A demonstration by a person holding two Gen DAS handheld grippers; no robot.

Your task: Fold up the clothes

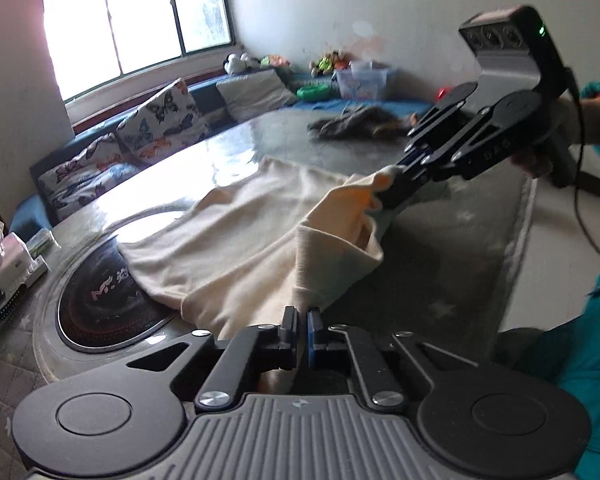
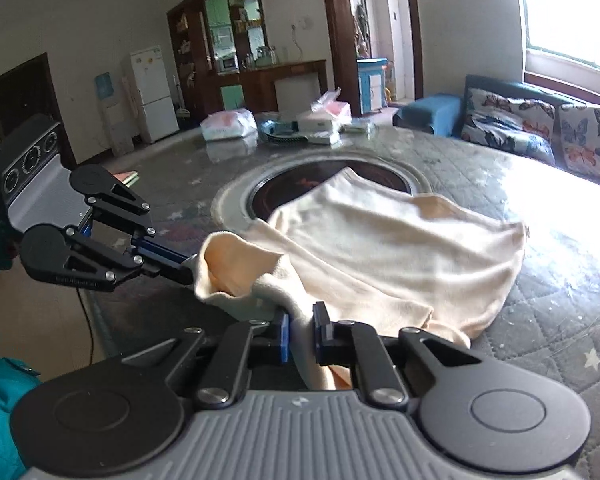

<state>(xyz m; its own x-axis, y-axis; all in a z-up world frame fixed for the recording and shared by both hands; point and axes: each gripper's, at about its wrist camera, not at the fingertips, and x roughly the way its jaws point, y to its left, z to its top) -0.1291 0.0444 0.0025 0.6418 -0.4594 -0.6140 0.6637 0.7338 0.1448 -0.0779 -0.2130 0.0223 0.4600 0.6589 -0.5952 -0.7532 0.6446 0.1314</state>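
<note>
A cream garment (image 1: 236, 240) lies spread on the round table (image 1: 236, 140), partly over the dark inset hotplate (image 1: 100, 300). My left gripper (image 1: 303, 320) is shut on the garment's near edge. My right gripper (image 1: 396, 184) is shut on another bunched corner, lifted above the table. In the right wrist view the right gripper (image 2: 302, 328) pinches the cream garment (image 2: 400, 256), and the left gripper (image 2: 184, 270) holds the bunched corner to its left.
A grey-brown garment (image 1: 356, 124) lies at the table's far side. Boxes and bags (image 2: 300, 124) sit on the table's other end. Butterfly cushions (image 1: 160, 120) line a blue bench under the window. A white box (image 1: 12, 260) sits at the left edge.
</note>
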